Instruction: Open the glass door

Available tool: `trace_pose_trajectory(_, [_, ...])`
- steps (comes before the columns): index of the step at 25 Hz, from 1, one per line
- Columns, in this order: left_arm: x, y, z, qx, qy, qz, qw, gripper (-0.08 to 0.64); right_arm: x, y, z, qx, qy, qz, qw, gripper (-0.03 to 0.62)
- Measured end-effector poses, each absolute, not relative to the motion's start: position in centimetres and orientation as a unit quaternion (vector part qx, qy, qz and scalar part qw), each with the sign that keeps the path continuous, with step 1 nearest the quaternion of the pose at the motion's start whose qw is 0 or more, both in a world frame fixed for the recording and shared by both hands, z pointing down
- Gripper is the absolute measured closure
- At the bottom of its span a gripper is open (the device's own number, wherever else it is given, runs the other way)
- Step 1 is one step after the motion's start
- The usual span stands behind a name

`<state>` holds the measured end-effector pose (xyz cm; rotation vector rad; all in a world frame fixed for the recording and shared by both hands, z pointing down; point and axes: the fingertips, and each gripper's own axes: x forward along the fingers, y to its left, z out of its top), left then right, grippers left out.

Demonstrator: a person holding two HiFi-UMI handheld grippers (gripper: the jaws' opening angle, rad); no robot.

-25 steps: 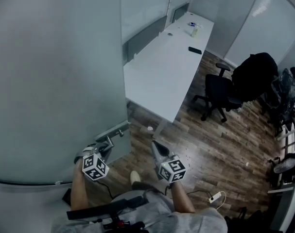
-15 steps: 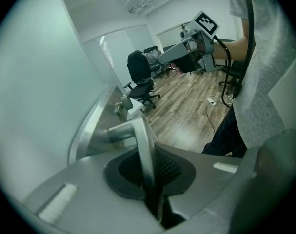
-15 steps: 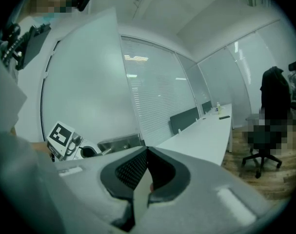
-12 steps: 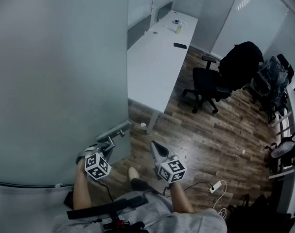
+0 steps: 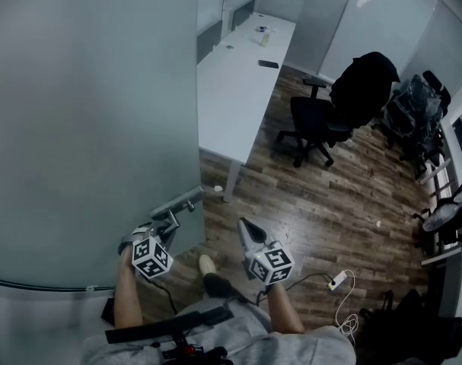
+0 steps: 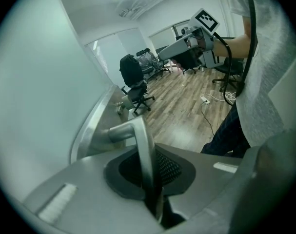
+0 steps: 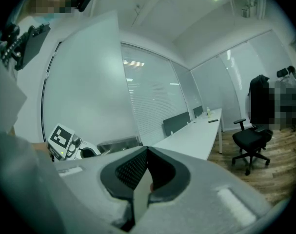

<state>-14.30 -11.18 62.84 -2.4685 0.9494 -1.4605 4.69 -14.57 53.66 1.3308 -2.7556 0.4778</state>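
Swung a little further than a second ago, the glass door (image 5: 86, 128), left gripper (image 5: 164, 223) clamped on the metal lever handle (image 5: 179, 203) at the door's free edge, right gripper (image 5: 243, 223) closed, empty, beside it, desk (image 5: 231, 90) and chair (image 5: 314, 124) beyond.

Clamps the left claw (image 5: 167, 223) shut on the door handle (image 6: 145, 147), tilted steeply downward, with the left forearm (image 5: 124, 295) stretched bare behind it. Holds the right claw (image 5: 244, 226) nearly level just alongside, apart from the left, jaws pressed together on nothing, with the right forearm (image 5: 284, 310) reaching forward.
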Motion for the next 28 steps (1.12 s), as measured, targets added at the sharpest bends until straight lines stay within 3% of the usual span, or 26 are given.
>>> trace_pose_trajectory(28, [-8.9, -2.1, 63.4, -0.816, 0.275, -0.495, 0.117, 0.549, 12.5, -3.5, 54.9, 0.482, -0.859, 0.168, 0.029, 0.591])
